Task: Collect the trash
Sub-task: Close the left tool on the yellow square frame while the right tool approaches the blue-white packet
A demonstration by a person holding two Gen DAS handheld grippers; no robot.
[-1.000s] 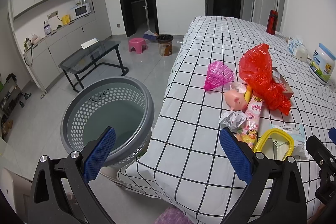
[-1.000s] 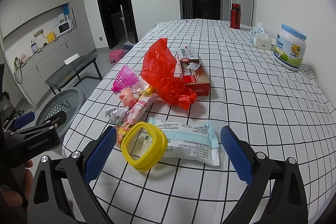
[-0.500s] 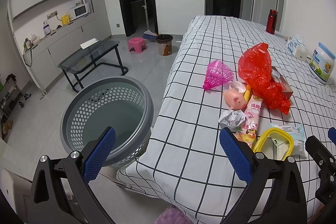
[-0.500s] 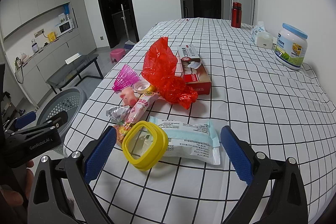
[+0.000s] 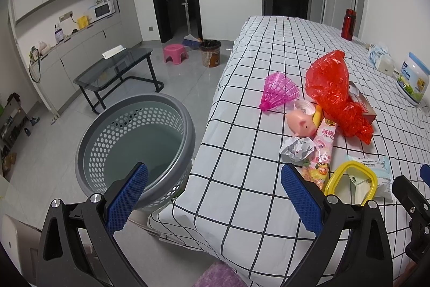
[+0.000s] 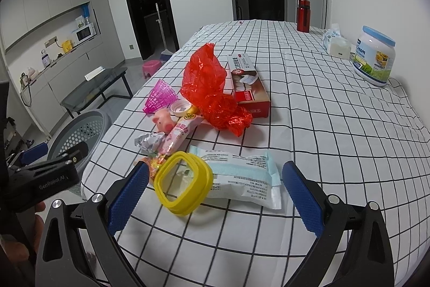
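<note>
We have binned nothing — the gray basket point(image 5: 134, 149) at nine o'clock sits bare, trash pile point(image 6: 193, 125) untouched, both the left gripper point(image 5: 215, 195) and right gripper point(image 6: 215, 195) spread wide, holding nothing.

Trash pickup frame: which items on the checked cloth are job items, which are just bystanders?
Likely for the job:
- red plastic bag
- crumpled foil wrapper
- pink snack wrapper
- wet-wipe pack
- yellow lid
- grey basket, the probable bin
- right tongs, open at the lid

Likely bystanders:
- red flask
- cream tub
- tissue pack
- toothpaste box, unclear
</note>
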